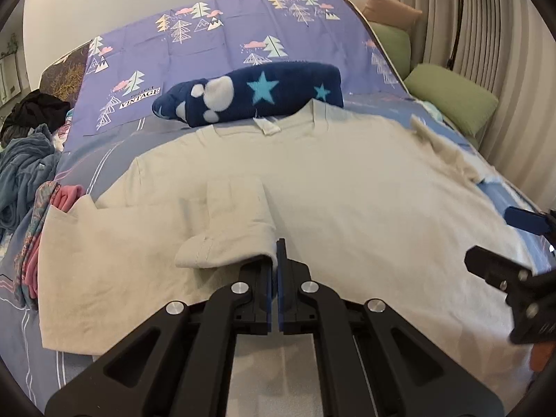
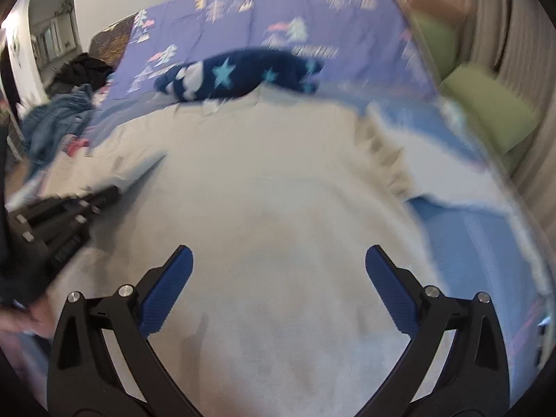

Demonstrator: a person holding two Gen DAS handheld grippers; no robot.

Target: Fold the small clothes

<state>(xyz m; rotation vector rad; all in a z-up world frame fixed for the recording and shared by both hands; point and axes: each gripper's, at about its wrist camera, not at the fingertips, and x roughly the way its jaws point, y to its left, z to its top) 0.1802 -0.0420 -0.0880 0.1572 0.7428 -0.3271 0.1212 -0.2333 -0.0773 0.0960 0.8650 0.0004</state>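
A cream T-shirt (image 1: 347, 191) lies spread flat on the bed, collar toward the far side. Its left sleeve (image 1: 236, 222) is folded inward over the body. My left gripper (image 1: 279, 253) is shut on the edge of that sleeve, low over the shirt. My right gripper (image 2: 278, 260) is open and empty above the shirt's lower middle (image 2: 278, 208); its view is motion-blurred. The right gripper also shows at the right edge of the left wrist view (image 1: 514, 243). The left gripper shows at the left of the right wrist view (image 2: 139, 177).
A rolled navy star blanket (image 1: 253, 93) lies just beyond the collar. A purple tree-print sheet (image 1: 226, 34) covers the bed. A pile of clothes (image 1: 31, 160) lies at the left edge. Green cushions (image 1: 448, 97) sit at the right by a ribbed wall.
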